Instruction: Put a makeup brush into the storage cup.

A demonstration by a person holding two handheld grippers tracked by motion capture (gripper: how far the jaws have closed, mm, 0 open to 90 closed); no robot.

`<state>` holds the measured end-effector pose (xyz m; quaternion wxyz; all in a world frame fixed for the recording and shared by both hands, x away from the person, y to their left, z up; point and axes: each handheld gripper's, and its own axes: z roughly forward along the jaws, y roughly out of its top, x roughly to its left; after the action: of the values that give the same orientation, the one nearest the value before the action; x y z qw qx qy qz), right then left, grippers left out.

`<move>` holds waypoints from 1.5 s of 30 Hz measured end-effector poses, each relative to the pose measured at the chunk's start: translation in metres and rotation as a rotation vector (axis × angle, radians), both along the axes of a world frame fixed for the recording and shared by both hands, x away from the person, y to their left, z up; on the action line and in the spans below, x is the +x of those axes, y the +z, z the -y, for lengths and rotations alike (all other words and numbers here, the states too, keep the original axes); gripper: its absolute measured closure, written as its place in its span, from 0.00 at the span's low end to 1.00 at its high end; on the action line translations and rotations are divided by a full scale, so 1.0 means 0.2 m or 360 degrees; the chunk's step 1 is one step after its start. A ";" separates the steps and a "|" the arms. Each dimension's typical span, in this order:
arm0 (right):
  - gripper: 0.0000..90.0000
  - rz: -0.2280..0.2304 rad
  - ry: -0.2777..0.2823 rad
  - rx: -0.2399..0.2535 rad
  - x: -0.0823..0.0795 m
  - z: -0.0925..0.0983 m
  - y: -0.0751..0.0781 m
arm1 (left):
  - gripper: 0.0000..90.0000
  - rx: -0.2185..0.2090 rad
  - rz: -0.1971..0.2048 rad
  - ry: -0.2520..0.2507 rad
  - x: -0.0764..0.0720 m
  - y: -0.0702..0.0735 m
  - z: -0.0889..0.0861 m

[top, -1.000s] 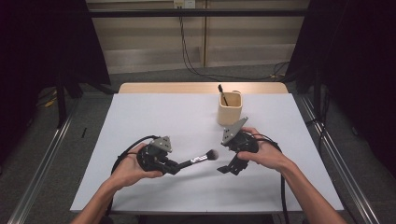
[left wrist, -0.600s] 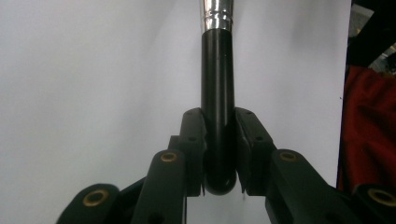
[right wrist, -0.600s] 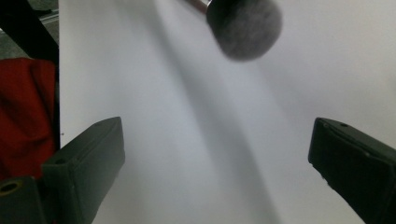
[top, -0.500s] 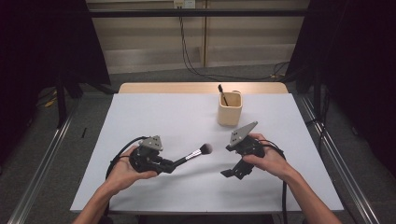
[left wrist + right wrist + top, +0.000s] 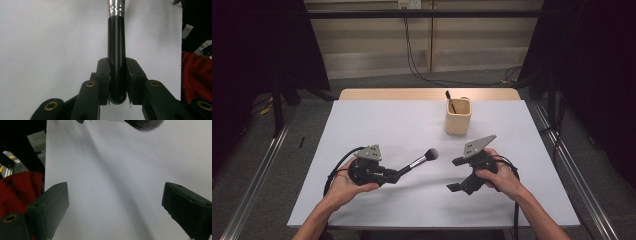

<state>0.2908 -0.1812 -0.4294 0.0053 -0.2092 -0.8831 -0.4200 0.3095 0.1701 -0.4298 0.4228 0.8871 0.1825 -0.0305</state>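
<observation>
The left hand-held gripper [image 5: 393, 175] sits near the front edge of the surface [image 5: 377, 125], on the left side. A person's left hand [image 5: 343, 181] holds it. Its two black jaws are squeezed tight on the black handle of a brush [image 5: 418, 162]. In the left gripper view, the left hand-held gripper [image 5: 117, 82] has the round end of the brush [image 5: 116, 57] pinched between its pads, and the handle runs straight away from the jaws to a shiny silver ring.

From above, the brush points to the right and toward the back edge of the surface. Its fluffy dark tip is up in the air, near the middle of the surface. The tip is between the two hand-held grippers and touches neither the surface nor the cup.

The right hand-held gripper [image 5: 455, 175] is near the front edge too, on the right side. The person's right hand [image 5: 498, 176] holds it. Its jaws stand wide open and hold nothing. In the right gripper view, the right hand-held gripper [image 5: 113, 202] has only the bare white surface [image 5: 112, 182] between its two pads, and the dark fluffy tip of the brush [image 5: 143, 123] shows at the top edge, well apart from the pads.

A tan cup [image 5: 458, 116] stands upright toward the back edge of the surface, right of the middle. A dark stick [image 5: 450, 100] leans inside it. The cup is well apart from both hand-held grippers.

A black cable [image 5: 334, 167] loops beside the left hand.
</observation>
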 end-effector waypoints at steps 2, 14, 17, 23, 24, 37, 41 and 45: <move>0.08 0.0022 -0.0007 0.0035 0.00 0.00 0.00 | 0.83 -0.0019 0.0014 0.0006 0.00 0.00 0.00; 0.06 0.0074 -0.0040 0.0248 -0.01 -0.04 -0.02 | 0.83 -0.0184 0.0101 0.0053 -0.01 -0.01 -0.01; 0.05 0.0081 -0.0061 0.0288 -0.01 -0.05 -0.02 | 0.83 -0.0234 0.0127 0.0054 -0.02 -0.01 0.00; 0.06 0.0128 -0.0084 0.0334 -0.02 -0.05 -0.02 | 0.83 -0.0328 0.0134 0.0067 -0.02 0.00 0.01; 0.06 0.0137 -0.0089 0.0339 -0.03 -0.05 -0.02 | 0.83 -0.0343 0.0137 0.0071 -0.03 0.00 0.01; 0.05 0.0194 -0.0123 0.0609 -0.03 -0.07 0.02 | 0.83 -0.0471 0.0207 0.0121 -0.05 0.03 0.04; 0.03 0.0185 -0.0119 0.0668 -0.02 -0.08 0.03 | 0.83 -0.0494 0.0230 0.0140 -0.04 0.04 0.04; 0.04 0.0200 -0.0104 0.0707 -0.01 -0.11 0.04 | 0.83 -0.0524 0.0243 0.0151 -0.04 0.04 0.06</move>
<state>0.2885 -0.1595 -0.4222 -0.0175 -0.2047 -0.7602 -0.6163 0.3013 0.1584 -0.4215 0.5759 0.7961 0.1840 0.0275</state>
